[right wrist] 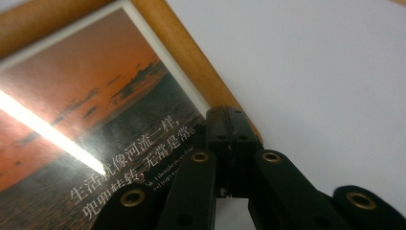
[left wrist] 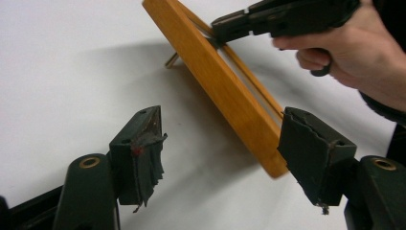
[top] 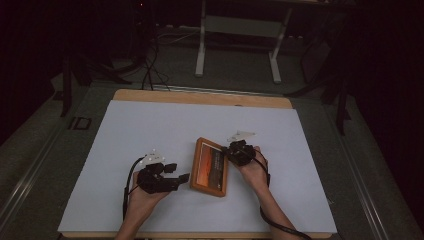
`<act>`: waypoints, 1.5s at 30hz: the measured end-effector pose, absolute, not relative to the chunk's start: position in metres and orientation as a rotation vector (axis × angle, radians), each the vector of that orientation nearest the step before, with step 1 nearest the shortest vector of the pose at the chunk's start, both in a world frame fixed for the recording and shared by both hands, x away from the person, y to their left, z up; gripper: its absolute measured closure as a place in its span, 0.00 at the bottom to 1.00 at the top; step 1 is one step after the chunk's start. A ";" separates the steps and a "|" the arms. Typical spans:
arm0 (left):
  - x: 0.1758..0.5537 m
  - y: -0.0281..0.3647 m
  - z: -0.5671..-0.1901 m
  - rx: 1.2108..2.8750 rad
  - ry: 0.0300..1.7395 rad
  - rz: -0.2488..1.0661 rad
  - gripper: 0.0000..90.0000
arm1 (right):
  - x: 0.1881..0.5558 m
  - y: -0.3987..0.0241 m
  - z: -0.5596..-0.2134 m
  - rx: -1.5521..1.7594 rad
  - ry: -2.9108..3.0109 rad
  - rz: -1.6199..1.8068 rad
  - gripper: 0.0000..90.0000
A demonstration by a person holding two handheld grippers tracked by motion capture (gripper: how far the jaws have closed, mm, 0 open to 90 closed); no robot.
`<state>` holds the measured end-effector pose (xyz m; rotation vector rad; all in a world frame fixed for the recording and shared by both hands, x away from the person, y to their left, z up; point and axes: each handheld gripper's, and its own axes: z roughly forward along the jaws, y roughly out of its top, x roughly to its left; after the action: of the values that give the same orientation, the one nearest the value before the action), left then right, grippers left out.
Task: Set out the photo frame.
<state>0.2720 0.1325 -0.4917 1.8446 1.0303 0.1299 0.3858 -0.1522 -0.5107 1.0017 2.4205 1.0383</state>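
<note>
Two tools: right tool (right wrist: 229, 125) pinches picture frame (top: 210, 167); left tool (left wrist: 220, 153) gapes beside its raised edge.

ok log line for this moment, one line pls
left gripper: open, beside frame, not touching | right gripper: shut on frame's right edge | frame: picture up, tilted off white mat

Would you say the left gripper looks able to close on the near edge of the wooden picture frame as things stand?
Probably yes. The left gripper has its jaws open, with the picture frame edge just beyond them and bare white table between. The right gripper is shut on the frame's far side, clear of that approach.
</note>
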 end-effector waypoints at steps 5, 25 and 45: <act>0.270 0.125 -0.489 1.833 1.023 0.090 0.30 | 0.389 -0.156 -0.515 1.043 2.424 1.047 1.00; 0.275 0.075 -0.508 1.872 1.088 0.033 0.45 | 0.389 -0.157 -0.515 1.060 2.415 1.063 1.00; 0.284 0.069 -0.503 1.852 1.152 -0.055 0.58 | 0.389 -0.163 -0.515 1.049 2.415 1.067 1.00</act>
<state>0.2836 0.0689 -0.5033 1.8516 1.1520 -0.0547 0.3894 -0.1629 -0.5153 1.0494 2.4151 1.0672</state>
